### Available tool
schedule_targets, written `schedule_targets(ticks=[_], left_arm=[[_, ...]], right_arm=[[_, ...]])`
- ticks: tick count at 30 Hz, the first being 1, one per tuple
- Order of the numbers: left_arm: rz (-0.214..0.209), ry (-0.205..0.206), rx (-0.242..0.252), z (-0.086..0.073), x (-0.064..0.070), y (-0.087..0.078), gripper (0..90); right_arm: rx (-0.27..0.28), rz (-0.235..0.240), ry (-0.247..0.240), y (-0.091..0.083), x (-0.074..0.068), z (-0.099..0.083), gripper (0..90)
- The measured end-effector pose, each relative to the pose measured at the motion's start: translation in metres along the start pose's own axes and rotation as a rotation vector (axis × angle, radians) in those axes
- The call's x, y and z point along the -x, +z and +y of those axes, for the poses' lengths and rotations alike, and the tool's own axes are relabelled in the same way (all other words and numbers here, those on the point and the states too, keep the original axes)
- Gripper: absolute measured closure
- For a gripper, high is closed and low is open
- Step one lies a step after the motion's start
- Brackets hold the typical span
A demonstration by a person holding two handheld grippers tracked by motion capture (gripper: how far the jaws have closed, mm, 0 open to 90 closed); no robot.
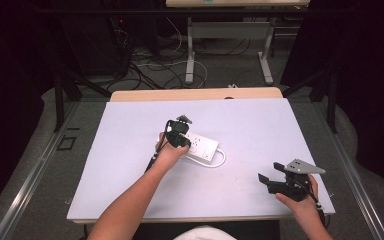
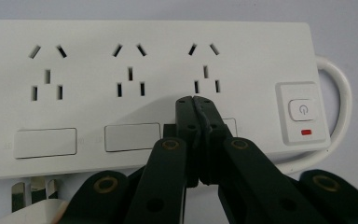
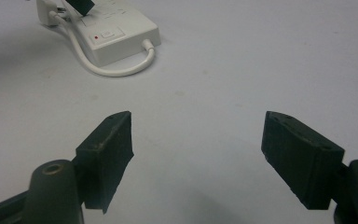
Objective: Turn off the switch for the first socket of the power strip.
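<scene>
Left gripper [image 2: 196, 99] pressed together, tips on the white power strip [image 2: 144, 65] near its third socket, switch [image 2: 302, 110] at 3 o'clock unpressed. Right gripper [image 3: 196, 140] spread wide, idle at 5 o'clock. Likely midway.

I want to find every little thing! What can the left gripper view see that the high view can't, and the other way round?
Left gripper view alone: the strip's three sockets up close, the power button, the red light under it, and the left claw shut, tips at the strip's face.

High view alone: the right claw open above the sheet, the person's forearms, the white sheet's edges, the floor cables.

Both: the white power strip and its looping cord.
</scene>
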State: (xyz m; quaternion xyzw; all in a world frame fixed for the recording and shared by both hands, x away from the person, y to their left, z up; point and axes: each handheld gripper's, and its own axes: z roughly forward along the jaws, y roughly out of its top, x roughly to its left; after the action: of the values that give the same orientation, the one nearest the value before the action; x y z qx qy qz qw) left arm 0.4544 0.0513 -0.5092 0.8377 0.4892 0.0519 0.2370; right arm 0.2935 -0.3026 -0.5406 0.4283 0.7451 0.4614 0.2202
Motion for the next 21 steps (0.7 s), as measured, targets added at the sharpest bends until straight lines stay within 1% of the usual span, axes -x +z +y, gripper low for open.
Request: schedule_targets(ticks=[2, 8, 14, 19, 21], left_arm=[[-0.001, 0.000, 0.001, 0.0000, 0.0000, 0.0001, 89.8], [0.001, 0.000, 0.001, -0.0001, 0.0001, 0.0001, 89.7], [0.003, 0.001, 0.003, -0.0003, 0.0004, 0.0002, 89.8], [0.008, 0.013, 0.008, -0.0007, 0.0007, 0.0009, 89.8], [0.015, 0.016, 0.003, -0.0012, 0.0006, 0.0026, 90.0]], right_arm=[[-0.002, 0.005, -0.003, 0.0000, 0.0003, 0.0001, 24.0], [-0.001, -0.001, -0.001, 0.0000, 0.0002, 0.0000, 24.0], [-0.004, 0.006, -0.006, -0.0004, 0.0004, 0.0000, 24.0], [-0.003, -0.003, -0.001, -0.0005, -0.0001, 0.0002, 24.0], [0.000, 0.000, -0.002, -0.0001, 0.0001, 0.0002, 24.0]])
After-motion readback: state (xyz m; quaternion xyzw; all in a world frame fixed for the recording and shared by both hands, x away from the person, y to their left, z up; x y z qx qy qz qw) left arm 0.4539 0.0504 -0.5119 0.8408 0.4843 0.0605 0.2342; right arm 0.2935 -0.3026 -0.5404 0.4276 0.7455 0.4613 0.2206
